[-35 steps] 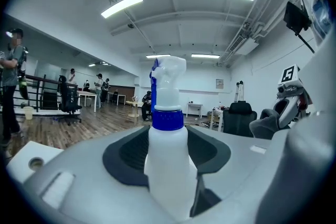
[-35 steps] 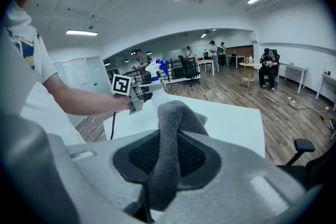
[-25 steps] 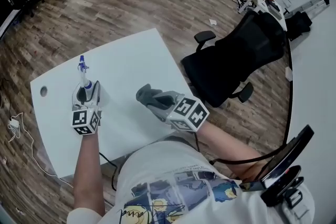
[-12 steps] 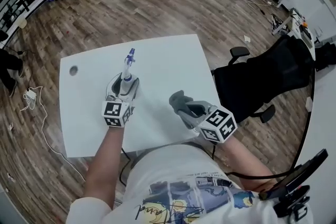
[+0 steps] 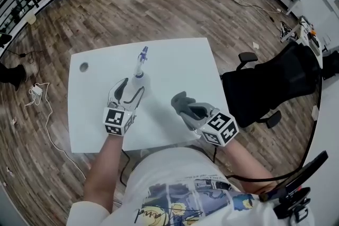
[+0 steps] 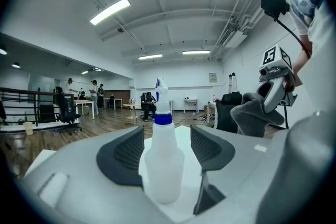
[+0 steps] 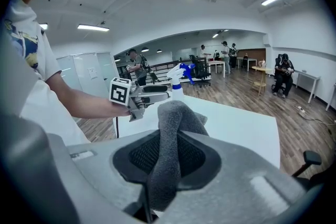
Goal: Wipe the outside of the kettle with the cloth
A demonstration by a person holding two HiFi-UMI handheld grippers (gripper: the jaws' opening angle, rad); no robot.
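Head view: we hold both grippers over the white table (image 5: 175,61).
Left gripper (image 5: 131,91) jaws spread, just been opening; upright spray bottle (image 6: 163,165) stands between them, untouched; right gripper (image 7: 168,157) pinches the grey cloth (image 7: 176,118), off the table, near its front edge.

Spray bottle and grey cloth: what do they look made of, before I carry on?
Spray bottle: semi-translucent white plastic, smooth with a dull sheen, since its body looks milky and evenly moulded. Its blue collar looks like opaque hard plastic. Grey cloth: soft napped fabric, probably microfibre or fleece, going by its fuzzy matte surface and thick, limp folds.
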